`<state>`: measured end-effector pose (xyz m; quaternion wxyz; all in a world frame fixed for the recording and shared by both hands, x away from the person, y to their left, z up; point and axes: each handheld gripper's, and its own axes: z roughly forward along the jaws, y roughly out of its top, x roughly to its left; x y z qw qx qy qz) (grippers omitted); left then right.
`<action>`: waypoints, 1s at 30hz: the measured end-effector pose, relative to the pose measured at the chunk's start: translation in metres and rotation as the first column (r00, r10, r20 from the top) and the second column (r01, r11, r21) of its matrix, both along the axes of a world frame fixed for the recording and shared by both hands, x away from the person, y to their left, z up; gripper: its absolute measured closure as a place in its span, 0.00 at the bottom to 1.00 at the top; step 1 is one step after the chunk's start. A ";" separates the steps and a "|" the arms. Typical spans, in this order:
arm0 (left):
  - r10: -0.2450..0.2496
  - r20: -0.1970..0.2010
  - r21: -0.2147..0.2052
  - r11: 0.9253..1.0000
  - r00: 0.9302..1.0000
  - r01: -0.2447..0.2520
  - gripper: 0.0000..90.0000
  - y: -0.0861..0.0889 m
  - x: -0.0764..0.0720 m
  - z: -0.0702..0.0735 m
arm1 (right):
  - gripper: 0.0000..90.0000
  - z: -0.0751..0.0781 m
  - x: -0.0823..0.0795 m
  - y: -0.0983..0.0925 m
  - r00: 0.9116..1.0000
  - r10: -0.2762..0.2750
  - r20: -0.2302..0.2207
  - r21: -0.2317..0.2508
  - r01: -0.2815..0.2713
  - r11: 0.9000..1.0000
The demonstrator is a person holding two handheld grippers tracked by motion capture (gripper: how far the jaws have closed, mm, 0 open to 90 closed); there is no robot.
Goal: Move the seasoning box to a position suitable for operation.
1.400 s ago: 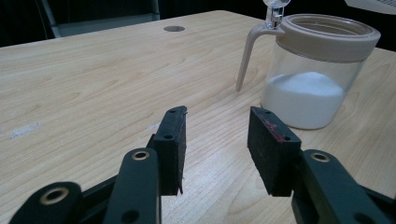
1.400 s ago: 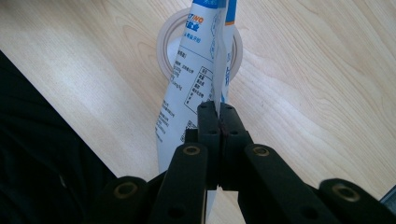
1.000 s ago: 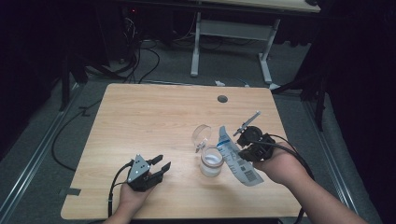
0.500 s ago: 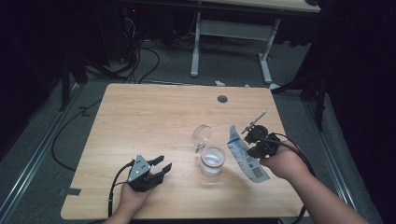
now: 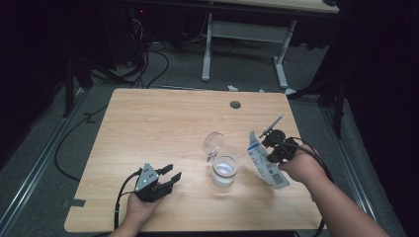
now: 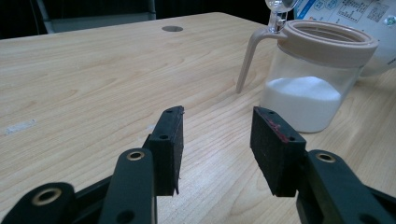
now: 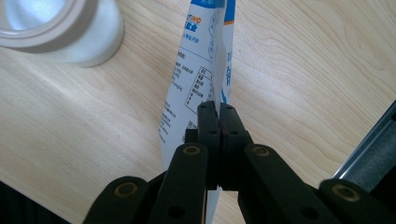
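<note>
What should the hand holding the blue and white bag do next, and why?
Probably set the blue and white paper bag down on the wooden table. The right gripper pinches it beside the clear plastic jar, already holding white powder, lid flipped open.

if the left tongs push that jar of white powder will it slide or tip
The jar would probably slide: it looks squat and the white powder weights its bottom. Its raised open lid might wobble. A high push near the beige rim seems likelier to tip it.
</note>
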<state>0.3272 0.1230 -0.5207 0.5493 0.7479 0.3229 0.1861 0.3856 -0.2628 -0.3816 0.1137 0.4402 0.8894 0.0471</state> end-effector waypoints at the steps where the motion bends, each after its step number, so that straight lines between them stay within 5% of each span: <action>1: -0.001 -0.001 -0.001 1.000 1.000 0.001 0.61 0.000 0.000 0.000 | 1.00 -0.001 0.000 0.000 1.000 -0.014 -0.002 0.000 0.014 1.000; 2: 0.000 0.000 -0.002 1.000 1.000 0.000 0.61 0.000 0.000 0.000 | 1.00 -0.001 0.004 -0.003 1.000 0.021 0.007 -0.003 -0.021 1.000; 18: 0.002 -0.006 0.000 1.000 1.000 -0.002 0.60 0.001 0.000 0.000 | 1.00 -0.003 0.013 -0.006 0.999 -0.028 0.028 -0.019 0.029 0.999; 30: 0.025 -0.017 0.002 1.000 1.000 -0.025 0.59 0.004 0.002 0.000 | 1.00 -0.010 0.007 -0.016 0.994 -0.069 0.084 0.052 0.065 0.997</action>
